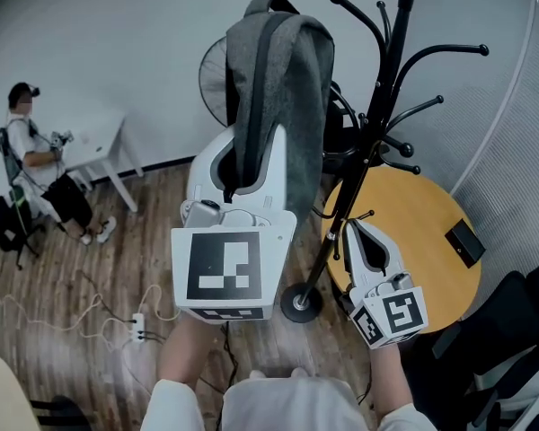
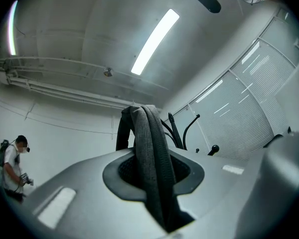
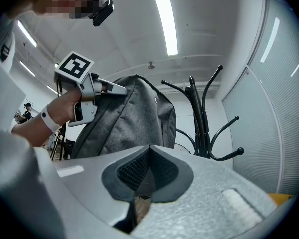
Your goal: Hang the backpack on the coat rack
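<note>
The grey backpack (image 1: 283,88) hangs raised in front of me, left of the black coat rack (image 1: 377,124). My left gripper (image 1: 249,155) is shut on the backpack's strap (image 2: 152,153), which runs up between the jaws and loops over. The rack's hooks (image 2: 189,128) show just behind the strap to the right. My right gripper (image 1: 355,227) is lower, beside the rack's pole, its jaws shut with nothing between them (image 3: 148,151). In the right gripper view the backpack (image 3: 129,118) hangs from the left gripper (image 3: 120,89), close to the left of the coat rack (image 3: 202,118).
A round wooden table (image 1: 431,232) with a small black object (image 1: 464,243) stands behind the rack's base (image 1: 301,303). A fan (image 1: 214,83) stands behind the backpack. A person (image 1: 36,155) sits at a white table (image 1: 99,146) far left. Cables and a power strip (image 1: 136,328) lie on the floor.
</note>
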{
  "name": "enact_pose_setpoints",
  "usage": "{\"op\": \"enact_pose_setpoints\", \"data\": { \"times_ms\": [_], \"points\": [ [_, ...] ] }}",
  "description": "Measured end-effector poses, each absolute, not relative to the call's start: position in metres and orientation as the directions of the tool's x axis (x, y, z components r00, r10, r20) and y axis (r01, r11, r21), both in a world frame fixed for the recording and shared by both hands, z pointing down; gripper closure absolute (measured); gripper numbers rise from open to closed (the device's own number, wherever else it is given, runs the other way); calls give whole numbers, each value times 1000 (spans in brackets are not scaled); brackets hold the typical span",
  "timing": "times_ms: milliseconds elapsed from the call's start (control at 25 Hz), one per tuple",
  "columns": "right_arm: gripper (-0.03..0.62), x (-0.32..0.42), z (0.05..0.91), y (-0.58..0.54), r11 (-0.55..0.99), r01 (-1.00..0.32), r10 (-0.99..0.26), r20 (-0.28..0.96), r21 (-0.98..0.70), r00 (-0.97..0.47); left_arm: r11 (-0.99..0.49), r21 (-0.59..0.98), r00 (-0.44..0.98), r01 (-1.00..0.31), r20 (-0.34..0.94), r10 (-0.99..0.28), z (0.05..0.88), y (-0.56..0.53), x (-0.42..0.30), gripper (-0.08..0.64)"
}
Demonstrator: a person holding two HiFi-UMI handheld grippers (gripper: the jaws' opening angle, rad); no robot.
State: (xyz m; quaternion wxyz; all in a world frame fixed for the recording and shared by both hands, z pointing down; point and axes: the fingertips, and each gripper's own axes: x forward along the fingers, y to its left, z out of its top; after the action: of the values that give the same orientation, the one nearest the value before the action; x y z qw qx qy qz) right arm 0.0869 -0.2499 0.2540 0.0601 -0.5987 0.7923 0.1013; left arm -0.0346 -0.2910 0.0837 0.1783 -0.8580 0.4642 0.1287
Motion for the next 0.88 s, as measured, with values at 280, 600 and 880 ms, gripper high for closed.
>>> {"op": "enact_pose_setpoints", "data": {
  "times_ms": [280,600,880],
  "points": [
    [592,93,252,-252,264,-961,-936,-220,85,-276,-511,-180,537,-841,-403,-741,67,-285,-44,457],
    [592,78,248,-255,295,-952,-925,-225,86,-307,-507,-185,537,-842,-394,-746,69,-272,-56,457],
    [592,71,251,-257,307,-947,-924,-210,92,-320,-522,-165,541,-837,-390,-745,76,-262,-74,457]
  ]
}}
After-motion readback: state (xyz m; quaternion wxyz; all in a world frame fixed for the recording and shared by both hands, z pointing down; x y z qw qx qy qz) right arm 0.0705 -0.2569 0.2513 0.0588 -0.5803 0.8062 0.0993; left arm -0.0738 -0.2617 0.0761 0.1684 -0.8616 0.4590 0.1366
